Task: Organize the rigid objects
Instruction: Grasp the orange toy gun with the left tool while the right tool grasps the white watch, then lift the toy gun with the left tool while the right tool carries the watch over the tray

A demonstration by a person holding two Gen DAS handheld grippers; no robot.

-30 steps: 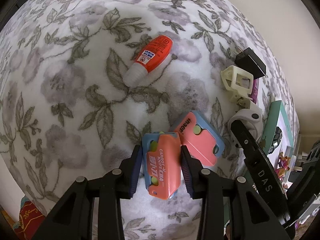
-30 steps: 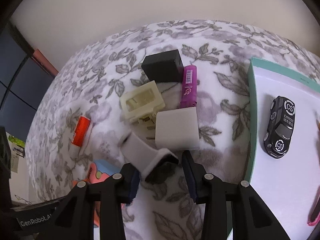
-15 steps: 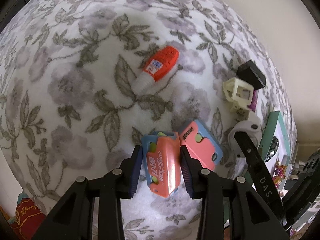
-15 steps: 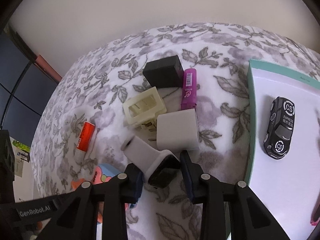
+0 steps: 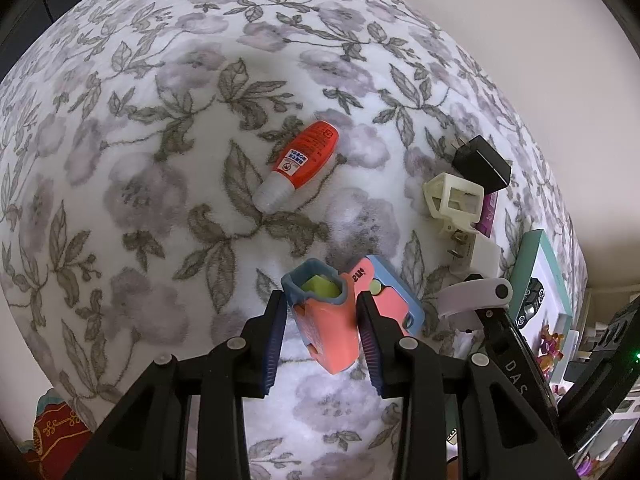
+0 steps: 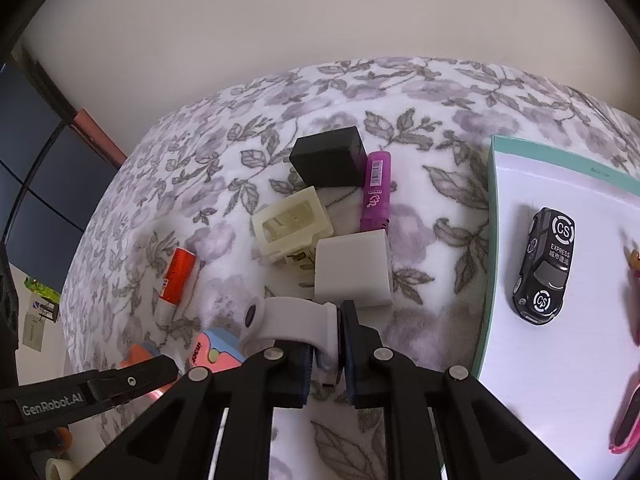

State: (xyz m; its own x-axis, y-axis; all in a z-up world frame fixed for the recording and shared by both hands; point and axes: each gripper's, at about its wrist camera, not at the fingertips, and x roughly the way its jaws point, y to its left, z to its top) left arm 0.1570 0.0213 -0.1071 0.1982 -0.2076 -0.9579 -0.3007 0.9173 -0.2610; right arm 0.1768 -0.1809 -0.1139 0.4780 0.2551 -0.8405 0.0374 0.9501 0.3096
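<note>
Okay, starting with the left tongs (image 5: 322, 304): pinched narrow on a salmon-pink plastic utility knife with a blue edge and a lime-green insert (image 5: 332, 332), gripped across its flat sides and tipped with the open end toward the camera. Seems to be clear of the floral fleece cloth (image 5: 160, 160), going by the shadow underneath. Makes sense as a side grip, leaving the long body free to slot in somewhere.

Over to the right tongs (image 6: 326, 344): clamped tight on a pale lilac curved plastic bracket with a round hole at its tip (image 6: 288, 316), caught by the thick end with the hooked end out to the left. Probably headed for the teal-rimmed white box (image 6: 490, 240) off to the right, home to a black toy car (image 6: 546, 268). Only a guess though.

Around all that:
- A second pink-and-blue knife (image 5: 392, 304), lying flat just behind the held one. Touching or not, hard to say.
- An orange glue bottle with a clear cap (image 5: 304, 164), alone on the cloth, well apart from everything.
- A tight huddle right ahead of the right tongs: white plug block (image 6: 352, 272), cream plastic frame (image 6: 292, 224), black charger cube (image 6: 328, 156) and purple tube with a barcode (image 6: 376, 188), all touching or nearly.

Worth watching the white plug block: sits just beside the bracket, easy to nudge on the way out. Also worth noting both tongs crowded close together, with a fair chance of bumping each other.
</note>
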